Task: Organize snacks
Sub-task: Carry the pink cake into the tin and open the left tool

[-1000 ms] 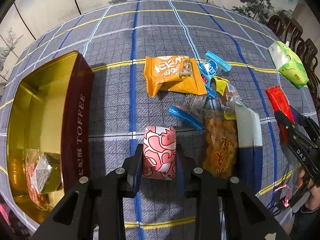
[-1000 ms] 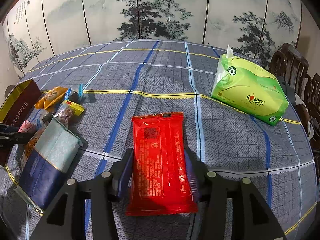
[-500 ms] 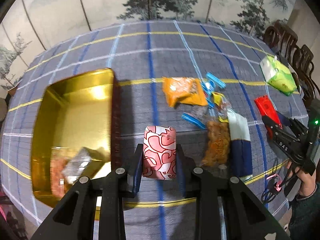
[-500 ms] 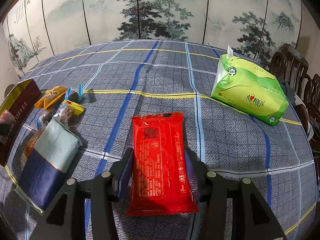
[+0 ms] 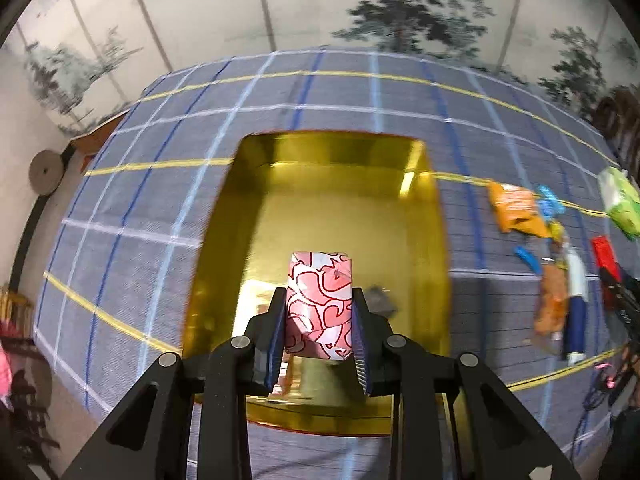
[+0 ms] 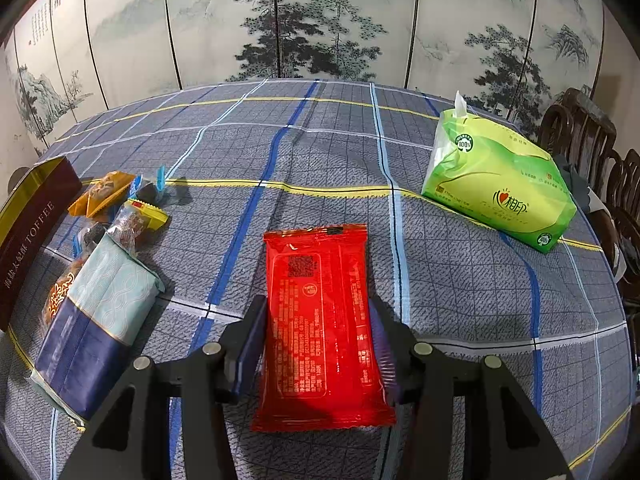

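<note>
My left gripper point(image 5: 319, 300) is shut on a pink and white patterned snack pack point(image 5: 320, 276), held above the open gold tin point(image 5: 332, 184). A grey wrapped item point(image 5: 378, 300) shows inside the tin just right of the fingers. In the right wrist view my right gripper point(image 6: 318, 312) is low over the table, its pads against both long sides of a red packet point(image 6: 318, 264) that lies flat on the cloth. The tin's dark red "TOFFEE" wall point(image 6: 30, 236) is at the far left there.
Loose snacks lie right of the tin: an orange packet point(image 6: 102, 194), small blue and yellow wrapped sweets point(image 6: 140, 212), a blue and teal pack point(image 6: 96, 312). A green tissue pack point(image 6: 496, 188) sits at the right. Dark chairs point(image 6: 592, 136) stand beyond the table edge.
My left gripper carried the pink snack leftward and up, from the cloth beside the tin to above the tin's inside. The right gripper and red packet stayed put.
</note>
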Available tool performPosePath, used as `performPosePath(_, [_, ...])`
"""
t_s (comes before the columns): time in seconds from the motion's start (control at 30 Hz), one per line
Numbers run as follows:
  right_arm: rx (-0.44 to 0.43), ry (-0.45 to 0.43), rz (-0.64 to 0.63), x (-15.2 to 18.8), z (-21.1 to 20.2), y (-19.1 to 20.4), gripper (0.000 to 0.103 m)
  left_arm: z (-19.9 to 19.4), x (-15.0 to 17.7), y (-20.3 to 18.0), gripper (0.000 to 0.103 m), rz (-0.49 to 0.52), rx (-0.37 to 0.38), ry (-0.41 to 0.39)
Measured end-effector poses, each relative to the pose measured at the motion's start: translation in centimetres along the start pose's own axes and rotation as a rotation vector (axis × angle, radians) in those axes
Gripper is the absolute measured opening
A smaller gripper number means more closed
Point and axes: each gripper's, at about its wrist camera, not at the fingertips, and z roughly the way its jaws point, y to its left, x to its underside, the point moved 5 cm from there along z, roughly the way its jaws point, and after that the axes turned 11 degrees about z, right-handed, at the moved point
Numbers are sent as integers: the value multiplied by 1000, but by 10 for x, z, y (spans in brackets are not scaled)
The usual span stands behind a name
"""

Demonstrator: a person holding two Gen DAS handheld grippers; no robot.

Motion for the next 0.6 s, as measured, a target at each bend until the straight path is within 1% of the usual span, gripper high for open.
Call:
performPosePath(0.2, [4,-1,-2,0,0,-1,51,17,15,23,26,-27,-7,42])
performPosePath(0.6, [11,-2,4,-1,1,0,51,33,31,30,27,-21,10,76])
